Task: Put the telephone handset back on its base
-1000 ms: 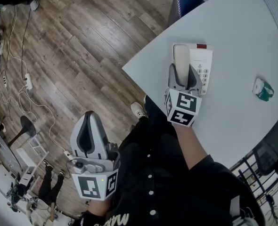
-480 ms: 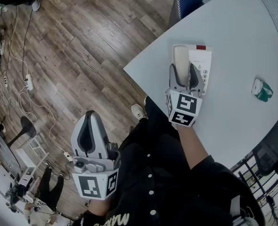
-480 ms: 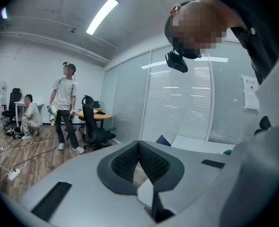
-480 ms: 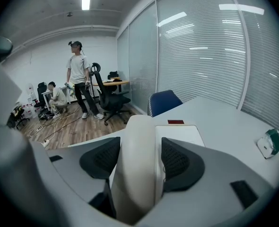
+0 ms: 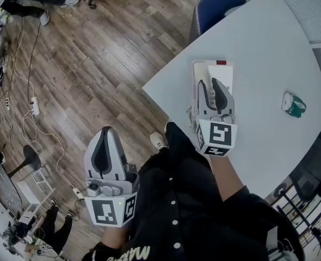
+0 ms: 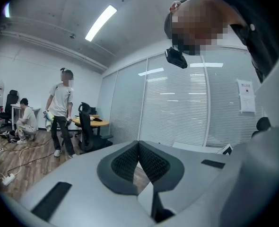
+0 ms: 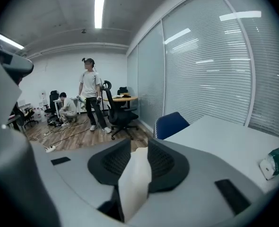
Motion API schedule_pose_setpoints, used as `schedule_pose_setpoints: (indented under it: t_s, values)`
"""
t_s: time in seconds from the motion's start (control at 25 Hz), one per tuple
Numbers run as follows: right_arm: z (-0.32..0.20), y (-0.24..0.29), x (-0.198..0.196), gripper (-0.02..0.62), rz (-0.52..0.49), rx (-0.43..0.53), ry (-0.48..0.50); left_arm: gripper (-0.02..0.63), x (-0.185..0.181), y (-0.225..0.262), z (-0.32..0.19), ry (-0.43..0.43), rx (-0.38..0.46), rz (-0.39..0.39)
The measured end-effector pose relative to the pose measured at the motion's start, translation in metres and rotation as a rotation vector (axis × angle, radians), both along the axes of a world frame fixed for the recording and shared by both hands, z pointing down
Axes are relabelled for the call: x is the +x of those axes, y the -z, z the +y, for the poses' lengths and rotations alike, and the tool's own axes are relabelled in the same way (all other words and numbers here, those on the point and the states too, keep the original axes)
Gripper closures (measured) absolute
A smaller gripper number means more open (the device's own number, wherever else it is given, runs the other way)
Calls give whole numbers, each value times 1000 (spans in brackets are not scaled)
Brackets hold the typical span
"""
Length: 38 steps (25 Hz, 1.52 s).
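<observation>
The white telephone base (image 5: 224, 75), with a red mark at its far end, lies near the table's corner in the head view. My right gripper (image 5: 210, 87) hangs over it, and its jaws have just been closing with the white handset (image 5: 200, 74) between them. In the right gripper view both dark pads press on the handset (image 7: 135, 178), which stands as a pale strip inside the right gripper (image 7: 138, 161). My left gripper (image 5: 103, 152) is off the table over the wooden floor. Its pads meet with nothing between them in the left gripper view (image 6: 138, 159).
The grey table (image 5: 269, 48) also carries a small green and white object (image 5: 292, 105) to the right, seen too in the right gripper view (image 7: 273, 163). A blue chair (image 5: 217, 4) stands at the far edge. Cables and a power strip (image 5: 32, 105) lie on the floor. People stand in the background.
The right gripper's jaws have narrowed onto the handset and the gripper has risen toward the camera. The left gripper has stayed where it was.
</observation>
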State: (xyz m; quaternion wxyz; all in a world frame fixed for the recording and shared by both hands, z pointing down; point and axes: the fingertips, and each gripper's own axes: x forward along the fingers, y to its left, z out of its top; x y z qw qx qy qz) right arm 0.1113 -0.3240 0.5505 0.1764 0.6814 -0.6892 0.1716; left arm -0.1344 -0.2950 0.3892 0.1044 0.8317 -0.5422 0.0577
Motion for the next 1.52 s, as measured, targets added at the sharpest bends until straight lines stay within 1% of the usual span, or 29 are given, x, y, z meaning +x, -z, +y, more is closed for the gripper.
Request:
schedule_pose_setpoints:
  t_s: [0.04,0.12,0.2,0.28,0.36,0.48,0.64,0.76,1.0,1.16,1.28,1.4,1.52]
  values:
    - [1,6,3,502,-10,4,-5,592,0,3,0,-3,8,-1]
    - [5,17,7,528,-39,10,-11,592,-2,5,1,-4,15,-4]
    - [7,29,7,548,-82,28,17,592,-4,7,3,-7,22,-3]
    - [10,44,3,554,-116,58,71,591,-5,11,4,-14,35,1]
    - [14,62,0,557,-127,95,102,592,-7,17,5,-19,52,5]
    - [19,90,1,560,-141,158,91,592,-10,29,6,-20,82,10]
    - [26,127,3,561,-195,258,90,592,-13,44,7,-29,126,19]
    - [34,148,6,561,-210,308,86,591,-16,53,11,-32,152,24]
    - [51,190,16,561,-203,391,58,592,-27,72,15,-27,205,35]
    - [59,211,21,561,-163,434,50,591,-34,83,16,-18,253,41]
    - [66,223,22,561,-148,451,57,592,-36,90,18,-21,268,55]
    - [70,233,22,561,-142,472,72,592,-38,99,20,-20,304,59]
    - [78,244,24,561,-132,502,55,592,-45,107,23,-9,330,61]
